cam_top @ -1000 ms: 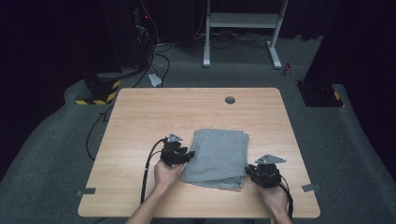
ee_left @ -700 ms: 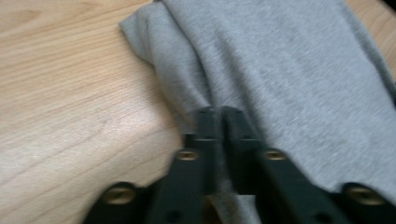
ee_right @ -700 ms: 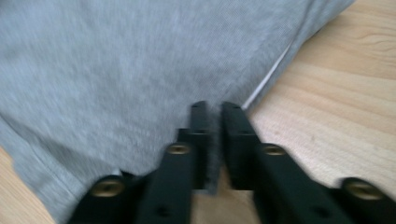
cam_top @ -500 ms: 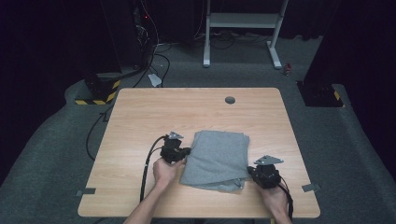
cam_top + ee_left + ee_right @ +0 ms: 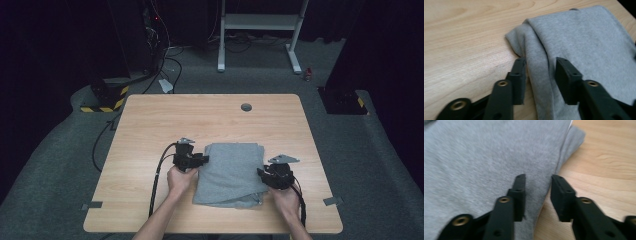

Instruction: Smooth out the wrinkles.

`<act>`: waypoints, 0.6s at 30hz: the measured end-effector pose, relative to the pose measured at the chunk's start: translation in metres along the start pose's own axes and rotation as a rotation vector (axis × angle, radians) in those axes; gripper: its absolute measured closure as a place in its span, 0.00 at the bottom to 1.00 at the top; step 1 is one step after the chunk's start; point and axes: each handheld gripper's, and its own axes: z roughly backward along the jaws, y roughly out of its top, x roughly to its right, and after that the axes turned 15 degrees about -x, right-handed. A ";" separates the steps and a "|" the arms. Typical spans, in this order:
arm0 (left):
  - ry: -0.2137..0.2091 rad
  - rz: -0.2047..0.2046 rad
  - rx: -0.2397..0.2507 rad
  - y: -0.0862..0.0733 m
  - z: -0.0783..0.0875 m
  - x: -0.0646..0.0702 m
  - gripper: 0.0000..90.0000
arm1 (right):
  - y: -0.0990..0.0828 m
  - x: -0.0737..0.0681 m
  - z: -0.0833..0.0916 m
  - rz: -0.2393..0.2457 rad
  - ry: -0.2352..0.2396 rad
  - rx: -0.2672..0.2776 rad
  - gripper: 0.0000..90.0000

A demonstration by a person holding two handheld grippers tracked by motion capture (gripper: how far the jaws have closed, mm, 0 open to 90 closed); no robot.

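1. The wooden worktop (image 5: 150, 125) carries a folded grey cloth (image 5: 230, 172), which lies near your edge, between your two hands.
2. Your left hand (image 5: 179, 179) reaches in from below; its left claw (image 5: 204, 160) lies level, pointing at the cloth's left edge. Its jaws have just been opening and stand apart astride that edge fold.
3. Your right hand (image 5: 284, 196) mirrors it; the right claw (image 5: 260, 174) likewise has just been opening, parted over the cloth's right edge, not pinching.
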 end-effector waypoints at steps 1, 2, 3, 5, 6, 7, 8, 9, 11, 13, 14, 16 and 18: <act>-0.008 -0.006 -0.018 -0.001 -0.003 -0.001 0.77 | 0.001 0.000 -0.002 0.006 0.005 -0.018 0.81; 0.001 -0.022 -0.035 -0.002 -0.005 0.000 0.84 | 0.001 -0.001 -0.005 0.023 -0.005 -0.031 0.88; 0.018 -0.049 -0.050 -0.003 -0.006 0.001 0.92 | 0.000 -0.002 -0.007 0.042 -0.017 -0.038 0.92; 0.022 -0.069 -0.063 -0.008 -0.004 0.004 0.98 | -0.002 -0.002 -0.007 0.062 -0.032 -0.046 0.95; 0.031 -0.078 -0.065 -0.012 -0.001 0.005 0.99 | -0.003 -0.001 -0.007 0.071 -0.037 -0.053 0.96; 0.039 -0.093 -0.067 -0.016 0.002 0.006 0.99 | -0.005 0.000 -0.006 0.079 -0.043 -0.057 0.96; 0.034 -0.093 -0.069 -0.021 0.005 0.008 0.99 | -0.006 0.002 -0.004 0.088 -0.051 -0.058 0.95; 0.031 -0.099 -0.070 -0.026 0.009 0.009 0.99 | -0.008 0.003 -0.003 0.087 -0.051 -0.055 0.95; 0.038 -0.109 -0.056 -0.031 0.016 0.011 0.98 | -0.011 0.005 0.000 0.086 -0.025 -0.052 0.92; 0.052 -0.116 -0.027 -0.028 0.022 0.011 0.92 | -0.011 0.004 0.004 0.094 -0.014 -0.026 0.86; 0.048 -0.100 -0.019 -0.024 0.023 0.010 0.85 | -0.009 0.004 0.006 0.090 -0.004 -0.011 0.82; 0.049 -0.078 0.000 -0.015 0.023 0.006 0.75 | -0.001 0.004 0.009 0.065 -0.001 0.022 0.78; 0.070 -0.066 -0.010 -0.006 0.019 0.004 0.71 | 0.009 0.006 0.010 0.042 0.002 0.049 0.75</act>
